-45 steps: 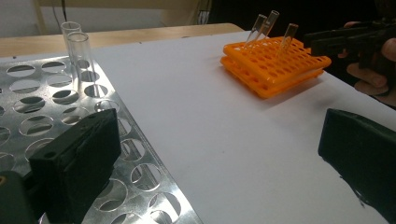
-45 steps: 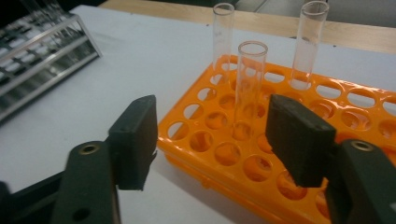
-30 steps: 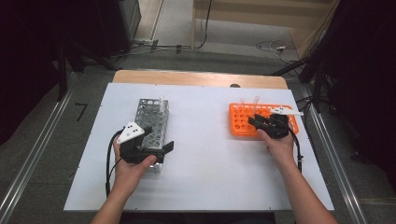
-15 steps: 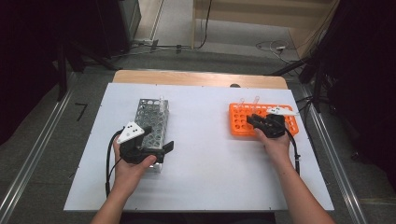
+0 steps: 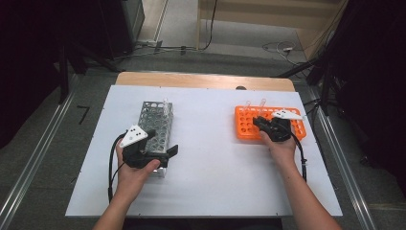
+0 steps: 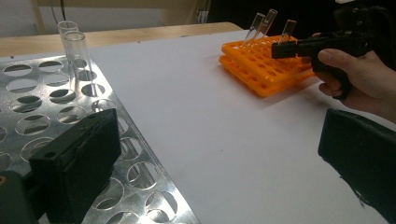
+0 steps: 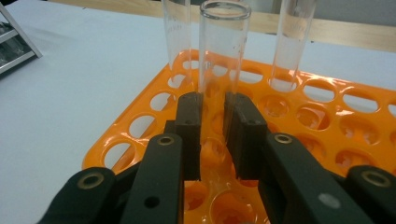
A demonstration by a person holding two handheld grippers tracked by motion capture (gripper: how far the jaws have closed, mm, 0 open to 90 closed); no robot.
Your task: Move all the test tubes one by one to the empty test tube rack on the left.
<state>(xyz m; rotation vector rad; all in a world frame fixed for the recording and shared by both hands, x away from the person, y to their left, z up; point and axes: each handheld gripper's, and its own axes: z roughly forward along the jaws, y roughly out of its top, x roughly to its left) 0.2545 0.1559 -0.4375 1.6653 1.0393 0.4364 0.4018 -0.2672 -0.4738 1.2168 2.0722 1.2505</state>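
White tabletop (image 5: 215, 163) on a wooden bench, dark floor and cables beyond. Metal test-tube rack (image 5: 155, 122) at left, orange test-tube rack (image 5: 246, 125) at right, well apart.

Right gripper (image 7: 214, 116): jaws narrowed onto a clear glass test tube (image 7: 223, 51), pads touching both sides of the glass, tube upright with its foot seemingly down in a hole near the orange rack's front edge. Two further tubes (image 7: 294, 42) standing just behind in the same rack.

Left gripper (image 5: 160, 154): resting at the near end of the metal rack, jaws wide apart and holding nothing; one jaw over the perforated plate, the other out over bare tabletop, as seen in the left gripper view. Two glass tubes (image 6: 74, 44) already upright at the far end of the metal rack.

Progress, judged as a transfer from orange rack to metal rack: two tubes placed, one gripped but not yet lifted clear, two more waiting. Remaining: lift, carry across, seat in a free hole, then repeat for the rest.
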